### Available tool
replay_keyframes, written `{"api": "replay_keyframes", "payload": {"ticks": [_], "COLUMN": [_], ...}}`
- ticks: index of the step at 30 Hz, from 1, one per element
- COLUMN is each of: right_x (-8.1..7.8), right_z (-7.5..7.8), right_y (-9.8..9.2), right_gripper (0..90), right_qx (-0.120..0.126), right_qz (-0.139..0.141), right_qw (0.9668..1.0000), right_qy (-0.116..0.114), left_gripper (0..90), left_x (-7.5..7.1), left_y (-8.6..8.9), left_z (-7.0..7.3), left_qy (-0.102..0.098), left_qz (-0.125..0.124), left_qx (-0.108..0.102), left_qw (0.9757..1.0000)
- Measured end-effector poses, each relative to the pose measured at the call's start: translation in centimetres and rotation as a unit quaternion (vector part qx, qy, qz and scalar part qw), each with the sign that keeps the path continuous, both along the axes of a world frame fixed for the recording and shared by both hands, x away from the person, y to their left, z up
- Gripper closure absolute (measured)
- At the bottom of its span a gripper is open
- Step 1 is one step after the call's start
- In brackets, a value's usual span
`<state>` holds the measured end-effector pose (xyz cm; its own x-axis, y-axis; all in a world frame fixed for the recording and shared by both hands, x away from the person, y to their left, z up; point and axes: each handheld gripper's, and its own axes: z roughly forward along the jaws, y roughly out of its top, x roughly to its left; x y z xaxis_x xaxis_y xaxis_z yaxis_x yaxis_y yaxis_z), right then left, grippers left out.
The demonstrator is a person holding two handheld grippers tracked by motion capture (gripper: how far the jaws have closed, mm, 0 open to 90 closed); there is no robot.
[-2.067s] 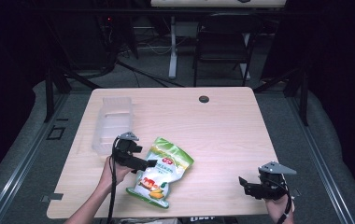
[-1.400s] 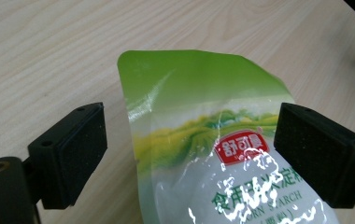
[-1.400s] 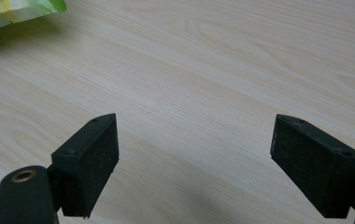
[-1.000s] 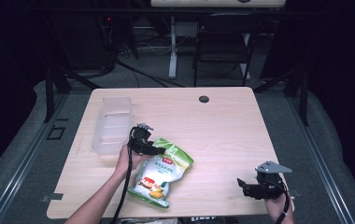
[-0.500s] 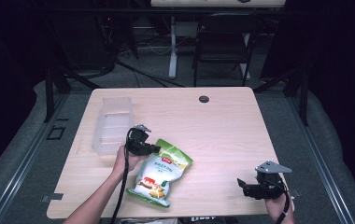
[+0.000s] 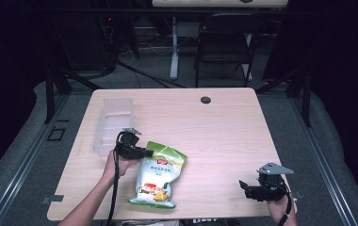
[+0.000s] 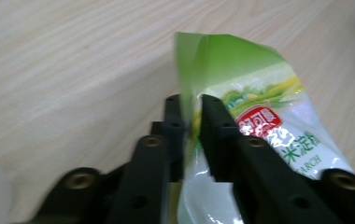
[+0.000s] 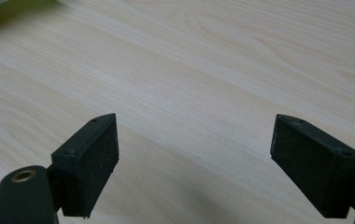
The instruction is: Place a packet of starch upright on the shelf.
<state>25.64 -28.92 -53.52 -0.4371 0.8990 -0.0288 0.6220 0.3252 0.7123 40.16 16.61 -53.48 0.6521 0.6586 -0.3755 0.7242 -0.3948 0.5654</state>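
Note:
A green and white snack bag (image 6: 158,176) lies on the wooden table (image 6: 224,132), near the front left. My left gripper (image 6: 150,151) is at the bag's top left corner. In the left gripper view the bag (image 7: 259,116) has its thin top edge standing up between the two black jaws of the left gripper (image 7: 193,105). Those jaws have just been opening, and a narrow gap shows around the film. My right gripper (image 6: 244,187) rests near the front right edge. Its jaws are wide apart over bare wood in the right gripper view (image 8: 194,154), with nothing between them.
A clear plastic container (image 6: 113,123) stands at the left, just behind the left gripper. A dark round grommet (image 6: 206,100) sits near the far edge. A chair and cables are on the floor beyond the table. A green corner of the bag (image 8: 7,7) shows far off in the right gripper view.
The left gripper has drawn a little to the left, and the bag's top edge came along with it. The right gripper has stayed put.

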Motion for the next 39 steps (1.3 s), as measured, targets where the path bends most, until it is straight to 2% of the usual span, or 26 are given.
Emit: {"api": "replay_keyframes", "payload": {"ticks": [1,2,3,4,6,12,16,22,23,24,25,26,27,31,33,37,38,39], "right_x": [0.0,0.0,0.0,0.0,0.0,0.0,0.0,0.0,0.0,0.0,0.0,0.0,0.0,0.0,0.0,0.0,0.0,0.0], "right_z": [0.0,0.0,-0.1,-0.1,-0.1,-0.1,-0.1,-0.1,-0.1,-0.1,-0.1,-0.1,-0.1,-0.1,-0.1,0.0,0.0,0.0], "right_y": [0.0,0.0,0.0,0.0,0.0,0.0,-0.1,-0.1,-0.1,0.0,0.0,0.0,0.0,-0.1,-0.1,-0.1,-0.1,-0.1], "right_gripper": [14.5,14.5,14.5,14.5,14.5,14.5,14.5,14.5,14.5,14.5,14.5,14.5,14.5,14.5,14.5,14.5,14.5,14.5], "right_qx": [0.000,0.000,0.004,0.004,0.004,0.005,0.006,0.007,0.005,0.006,0.006,0.005,0.005,0.006,0.006,0.006,0.006,0.004], "right_qz": [0.000,0.000,0.000,0.000,0.000,0.001,-0.001,0.000,-0.001,0.001,0.001,0.000,0.000,-0.001,-0.002,-0.002,-0.002,-0.003], "right_qw": [1.0000,1.0000,1.0000,1.0000,1.0000,1.0000,1.0000,1.0000,1.0000,1.0000,1.0000,1.0000,1.0000,1.0000,1.0000,1.0000,1.0000,1.0000], "right_qy": [0.000,0.000,0.000,0.000,-0.001,-0.001,-0.002,-0.002,-0.002,-0.002,-0.002,-0.001,-0.001,-0.004,-0.003,-0.004,-0.004,-0.004], "left_gripper": [63.9,63.9,56.3,56.3,49.6,48.9,51.9,53.7,55.3,61.2,61.2,67.9,67.9,82.0,84.0,88.8,89.0,89.2], "left_x": [0.0,0.1,0.1,0.1,0.0,-0.4,-0.8,-1.6,-1.7,-1.7,-1.8,-1.8,-1.8,-2.1,-2.3,-2.6,-2.6,-2.7], "left_y": [-0.1,-0.1,-0.1,-0.1,-0.1,0.0,0.6,1.6,1.7,1.8,1.9,1.8,1.8,1.3,1.0,0.7,0.7,0.6], "left_z": [-0.1,-0.1,-0.2,-0.4,-0.6,-1.2,-1.4,-1.9,-1.9,-1.9,-1.9,-2.0,-2.0,-2.1,-2.1,-1.8,-1.8,-1.6], "left_qy": [0.005,0.010,0.017,0.024,0.035,0.071,0.079,0.104,0.102,0.101,0.101,0.103,0.100,0.090,0.078,0.056,0.056,0.046], "left_qz": [0.000,-0.004,-0.005,-0.009,-0.012,-0.029,-0.026,-0.015,-0.013,-0.012,-0.011,-0.009,-0.011,-0.016,-0.020,-0.026,-0.026,-0.029], "left_qx": [0.000,0.000,-0.003,-0.004,-0.006,-0.022,-0.020,-0.039,-0.040,-0.041,-0.043,-0.044,-0.041,-0.026,-0.015,-0.006,-0.006,-0.003], "left_qw": [1.0000,0.9999,0.9998,0.9997,0.9993,0.9968,0.9963,0.9937,0.9940,0.9939,0.9939,0.9937,0.9941,0.9954,0.9967,0.9981,0.9981,0.9985]}}
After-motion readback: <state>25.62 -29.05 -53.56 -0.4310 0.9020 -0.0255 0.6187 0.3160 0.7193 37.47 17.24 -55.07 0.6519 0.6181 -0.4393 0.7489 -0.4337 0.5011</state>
